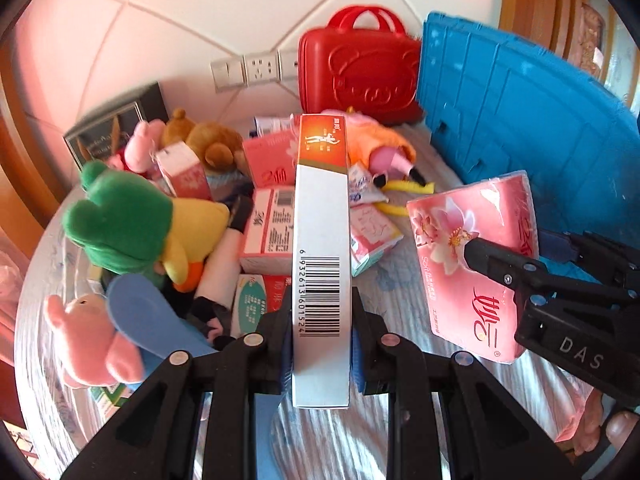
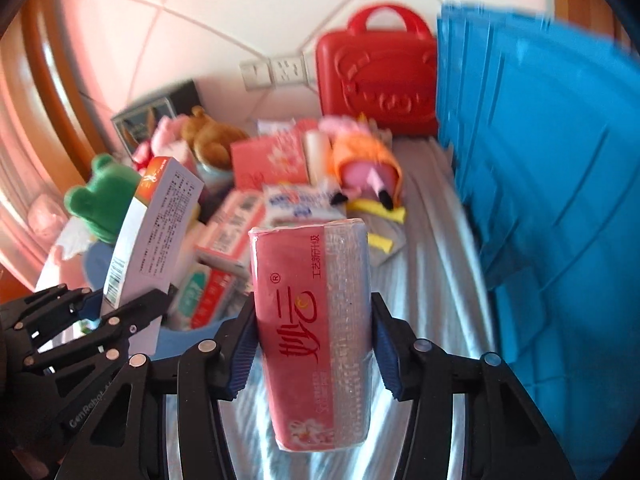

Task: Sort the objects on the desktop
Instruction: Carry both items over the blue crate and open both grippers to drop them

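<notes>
My left gripper (image 1: pixel 321 312) is shut on a narrow white box with an orange top and a barcode (image 1: pixel 321 264), held edge-up above the striped cloth. In the right wrist view that same white box (image 2: pixel 154 236) shows at the left, tilted, in the left gripper (image 2: pixel 120 312). My right gripper (image 2: pixel 314 328) is shut on a pink tissue pack (image 2: pixel 310 320), its pads pressing both sides. From the left wrist view the tissue pack (image 1: pixel 472 264) hangs at the right, with the right gripper (image 1: pixel 496 264) clamped on it.
A heap of plush toys, among them a green frog (image 1: pixel 120 220) and a brown bear (image 1: pixel 208 144), lies with pink boxes (image 1: pixel 268 232) at the left and middle. A red case (image 1: pixel 360 68) stands by the wall. A blue crate (image 1: pixel 520 128) stands at the right.
</notes>
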A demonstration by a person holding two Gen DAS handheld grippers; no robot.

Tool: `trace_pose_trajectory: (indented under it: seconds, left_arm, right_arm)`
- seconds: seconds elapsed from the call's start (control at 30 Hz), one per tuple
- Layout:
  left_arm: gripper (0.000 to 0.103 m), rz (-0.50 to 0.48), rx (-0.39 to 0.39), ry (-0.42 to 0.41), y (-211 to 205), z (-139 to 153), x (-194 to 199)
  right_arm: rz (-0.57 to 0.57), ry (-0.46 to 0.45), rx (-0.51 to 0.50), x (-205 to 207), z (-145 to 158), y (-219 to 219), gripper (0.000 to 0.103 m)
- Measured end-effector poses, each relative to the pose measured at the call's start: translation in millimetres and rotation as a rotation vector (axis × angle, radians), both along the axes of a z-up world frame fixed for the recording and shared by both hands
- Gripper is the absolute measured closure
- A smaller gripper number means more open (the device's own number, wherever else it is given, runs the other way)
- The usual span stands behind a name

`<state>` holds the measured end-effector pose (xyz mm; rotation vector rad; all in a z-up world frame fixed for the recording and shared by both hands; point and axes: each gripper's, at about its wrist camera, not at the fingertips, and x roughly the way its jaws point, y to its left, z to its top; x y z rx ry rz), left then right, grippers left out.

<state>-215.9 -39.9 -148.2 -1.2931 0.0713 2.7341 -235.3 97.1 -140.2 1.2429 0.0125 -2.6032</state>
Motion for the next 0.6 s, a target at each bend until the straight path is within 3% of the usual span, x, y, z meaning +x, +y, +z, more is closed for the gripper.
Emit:
trace_pose_trajectory:
  seconds: [0.33,0.6]
  left_arm:
    - [0.081,-0.06,0.018,0.167,1,58,41]
    - [0.081,-0.206,0.084,0.292,48,103,55]
  right_arm:
    - [-0.059,0.278,-0.025,63,97,2,0.052]
    - [-0.236,0.514,-0.008,122,176,38,0.052]
